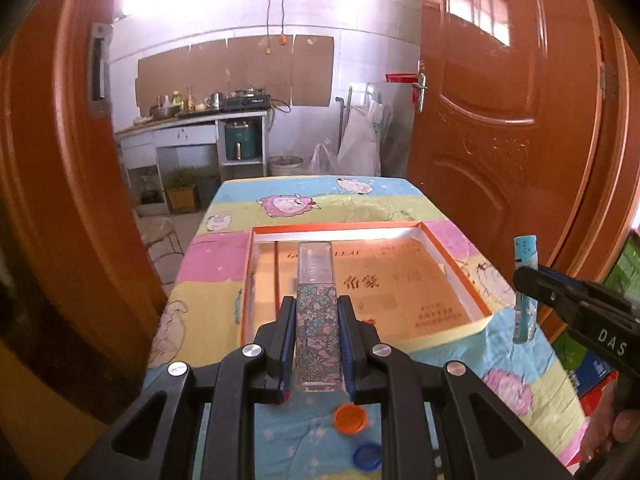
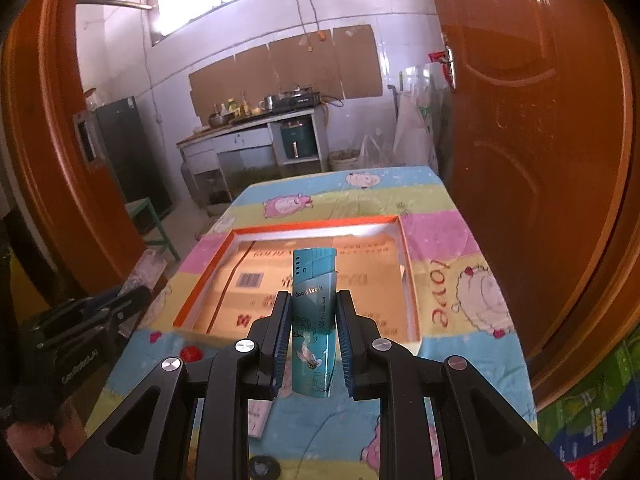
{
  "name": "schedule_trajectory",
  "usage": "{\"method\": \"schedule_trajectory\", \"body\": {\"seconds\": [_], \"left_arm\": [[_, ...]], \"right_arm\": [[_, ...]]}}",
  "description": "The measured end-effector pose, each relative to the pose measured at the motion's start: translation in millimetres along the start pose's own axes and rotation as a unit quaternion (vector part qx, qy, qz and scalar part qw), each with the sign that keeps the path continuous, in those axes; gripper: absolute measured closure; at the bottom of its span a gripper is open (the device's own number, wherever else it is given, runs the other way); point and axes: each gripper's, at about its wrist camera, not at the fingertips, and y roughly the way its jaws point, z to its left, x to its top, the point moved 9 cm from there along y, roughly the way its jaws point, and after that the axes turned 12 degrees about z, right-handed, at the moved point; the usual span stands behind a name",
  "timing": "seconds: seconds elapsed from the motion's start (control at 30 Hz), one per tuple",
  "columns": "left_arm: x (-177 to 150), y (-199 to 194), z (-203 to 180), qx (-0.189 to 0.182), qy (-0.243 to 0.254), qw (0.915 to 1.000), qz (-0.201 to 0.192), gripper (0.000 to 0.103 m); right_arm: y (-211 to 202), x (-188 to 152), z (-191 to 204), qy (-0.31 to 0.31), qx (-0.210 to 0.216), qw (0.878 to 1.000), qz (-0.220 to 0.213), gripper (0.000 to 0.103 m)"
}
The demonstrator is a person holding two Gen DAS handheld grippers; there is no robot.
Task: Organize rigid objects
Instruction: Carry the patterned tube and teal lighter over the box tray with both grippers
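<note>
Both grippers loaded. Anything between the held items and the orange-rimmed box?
Nothing visible. The left gripper holds the floral lighter and the right gripper holds the teal lighter, both over the near edge of the orange-rimmed box. Its floor ahead shows only printed cardboard.

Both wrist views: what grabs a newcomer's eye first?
Each tool holds a lighter above the cartoon-sheep tablecloth: the left tool grips a floral lighter, the right tool a teal lighter. Straight ahead lies a shallow orange-rimmed box. Orange cap and blue cap sit near the table's front edge.
</note>
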Motion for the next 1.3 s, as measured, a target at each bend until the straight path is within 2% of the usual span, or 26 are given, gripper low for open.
{"method": "schedule_trajectory", "body": {"seconds": [0.1,0.43,0.8,1.07,1.3], "left_arm": [[10,10,0,-0.008,-0.006,0.9999,0.006,0.083],[39,58,0,0.001,-0.006,0.9993,0.036,0.083],[56,128,7,0.018,-0.003,0.9961,0.087,0.083],[57,177,11,0.017,-0.006,0.9919,0.126,0.083],[52,205,16,0.013,-0.012,0.9879,0.154,0.083]], "right_arm": [[6,11,-7,0.002,0.005,1.0,0.002,0.081],[42,44,-27,0.007,0.024,0.999,0.023,0.081],[133,65,-32,-0.006,0.047,0.993,0.104,0.081],[193,68,-32,-0.019,0.045,0.987,0.151,0.081],[223,65,-38,-0.022,0.041,0.984,0.175,0.08]]}}
